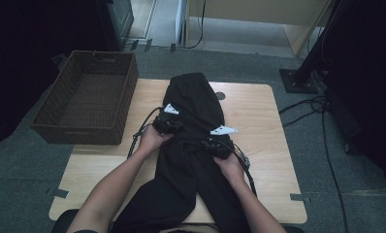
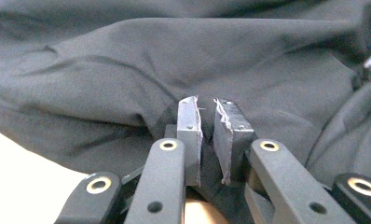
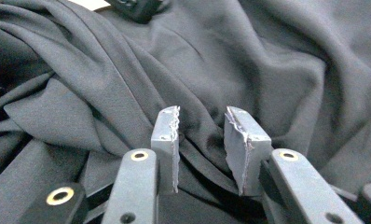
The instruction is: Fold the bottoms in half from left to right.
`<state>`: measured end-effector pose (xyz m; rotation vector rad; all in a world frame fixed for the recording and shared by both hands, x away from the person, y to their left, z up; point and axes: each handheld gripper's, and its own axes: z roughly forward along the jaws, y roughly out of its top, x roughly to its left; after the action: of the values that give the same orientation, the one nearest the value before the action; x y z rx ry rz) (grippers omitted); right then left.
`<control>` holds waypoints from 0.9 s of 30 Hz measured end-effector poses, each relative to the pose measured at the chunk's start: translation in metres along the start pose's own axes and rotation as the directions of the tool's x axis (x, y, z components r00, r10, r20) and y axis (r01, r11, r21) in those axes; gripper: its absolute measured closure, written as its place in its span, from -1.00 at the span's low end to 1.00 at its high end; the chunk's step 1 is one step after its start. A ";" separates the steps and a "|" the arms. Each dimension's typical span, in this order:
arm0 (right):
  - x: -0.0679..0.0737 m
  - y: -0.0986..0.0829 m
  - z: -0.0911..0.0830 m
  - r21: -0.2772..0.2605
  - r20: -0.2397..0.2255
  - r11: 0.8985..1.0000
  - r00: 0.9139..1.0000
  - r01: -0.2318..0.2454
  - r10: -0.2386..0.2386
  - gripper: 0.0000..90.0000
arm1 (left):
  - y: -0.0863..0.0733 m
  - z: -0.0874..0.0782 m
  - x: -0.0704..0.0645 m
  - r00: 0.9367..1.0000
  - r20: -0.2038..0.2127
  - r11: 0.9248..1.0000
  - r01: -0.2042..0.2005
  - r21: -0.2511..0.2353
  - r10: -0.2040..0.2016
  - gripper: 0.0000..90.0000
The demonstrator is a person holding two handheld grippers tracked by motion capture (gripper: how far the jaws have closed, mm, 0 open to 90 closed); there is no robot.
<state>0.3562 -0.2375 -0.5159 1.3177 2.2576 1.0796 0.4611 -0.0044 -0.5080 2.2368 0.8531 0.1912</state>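
Where the left gripper (image 2: pixel 206 128) meets the black, soft, creased cloth garment (image 1: pixel 193 104), its grey pads (image 2: pixel 189 122) stand only a narrow slit apart, with a fold of the fabric lying at their base; whether they pinch it cannot be told. The right gripper (image 3: pixel 201 135) has its pads (image 3: pixel 166 135) clearly apart, a ridge of the cloth running between them unclamped. In the high view, both grippers rest on the garment's middle, the left (image 1: pixel 166 124) at its left edge, the right (image 1: pixel 215 144) on its right half. The garment lies lengthwise down the light wooden tabletop (image 1: pixel 259 126), its near end hanging over the edge. A dark brown woven rectangular basket (image 1: pixel 91 97) sits at the table's left far corner.
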 end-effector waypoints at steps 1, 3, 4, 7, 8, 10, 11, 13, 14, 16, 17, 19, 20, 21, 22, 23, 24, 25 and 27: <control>0.000 0.005 0.005 0.003 0.000 1.000 1.000 0.002 -0.002 0.47 | 0.003 0.002 0.005 1.000 -0.011 1.000 0.015 0.001 -0.015 0.80; -0.001 0.014 0.016 -0.006 0.005 1.000 1.000 -0.008 0.008 0.47 | 0.008 0.005 0.013 0.999 -0.020 1.000 0.031 -0.002 -0.031 0.79; -0.002 0.017 0.019 -0.011 0.008 1.000 1.000 -0.012 0.012 0.47 | 0.011 0.006 0.018 0.998 -0.030 0.999 0.046 0.001 -0.046 0.79; -0.006 0.025 0.033 -0.051 0.023 0.998 0.999 -0.024 0.025 0.48 | 0.020 0.009 0.027 0.995 -0.087 0.999 0.048 0.021 -0.046 0.72; -0.007 0.027 0.036 -0.057 0.027 0.998 0.999 -0.032 0.034 0.48 | 0.023 0.009 0.029 0.993 -0.109 0.999 0.045 0.027 -0.042 0.70; -0.011 0.034 0.044 -0.061 0.040 0.997 0.998 -0.037 0.040 0.47 | 0.025 0.005 0.030 0.991 -0.127 0.998 0.053 0.014 -0.051 0.66; -0.016 0.039 0.049 -0.066 0.027 0.995 0.997 -0.072 0.074 0.41 | 0.025 0.002 0.031 0.991 -0.120 0.998 0.062 0.000 -0.062 0.62; -0.017 0.040 0.049 -0.065 0.016 0.994 0.996 -0.082 0.084 0.35 | 0.024 -0.007 0.032 0.991 -0.100 0.996 0.083 -0.018 -0.085 0.60; -0.017 0.042 0.049 -0.052 0.005 0.995 0.997 -0.082 0.082 0.32 | 0.023 -0.011 0.031 0.992 -0.095 0.996 0.082 -0.024 -0.084 0.58; -0.014 0.044 0.037 -0.013 0.009 0.998 0.998 -0.058 0.058 0.35 | 0.019 -0.023 0.027 0.995 -0.081 0.997 0.063 -0.033 -0.066 0.57; -0.014 0.044 0.037 -0.013 0.009 0.998 0.998 -0.058 0.058 0.35 | 0.016 -0.030 0.025 0.995 -0.071 0.997 0.060 -0.040 -0.063 0.57; -0.009 0.042 0.021 -0.055 0.007 0.998 0.999 -0.032 0.032 0.34 | 0.010 -0.045 0.018 0.997 -0.052 0.998 0.052 -0.046 -0.054 0.56; -0.005 0.039 0.008 -0.086 0.016 0.996 1.000 0.005 -0.004 0.30 | 0.008 -0.049 0.015 0.997 -0.040 0.996 0.057 -0.062 -0.060 0.54; -0.002 0.036 0.002 -0.091 0.020 0.996 1.000 0.014 -0.012 0.28 | 0.002 -0.062 0.006 0.998 0.001 0.995 0.063 -0.071 -0.063 0.53; 0.000 0.033 -0.004 -0.097 0.017 0.995 1.000 0.021 -0.019 0.28 | 0.002 -0.062 0.006 0.998 0.001 0.995 0.063 -0.071 -0.063 0.51; 0.000 0.033 -0.004 -0.097 0.017 0.995 1.000 0.021 -0.019 0.28 | -0.002 -0.067 0.000 0.998 0.013 0.995 0.058 -0.079 -0.057 0.51; 0.002 0.028 -0.009 -0.108 0.007 0.994 1.000 0.019 -0.019 0.27 | -0.008 -0.073 -0.007 0.999 0.023 0.995 0.049 -0.087 -0.047 0.50; 0.007 0.023 -0.014 -0.106 0.004 0.994 1.000 0.024 -0.024 0.27 | -0.012 -0.077 -0.012 0.998 0.032 0.995 0.050 -0.083 -0.047 0.50; 0.015 0.015 -0.021 -0.097 -0.009 0.994 0.999 0.047 -0.048 0.27 | -0.022 -0.082 -0.023 0.998 0.047 0.995 0.038 -0.088 -0.034 0.50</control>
<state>0.3451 -0.2303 -0.4897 1.2163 2.2030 1.1669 0.4014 0.0400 -0.4605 2.1336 0.8443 0.1577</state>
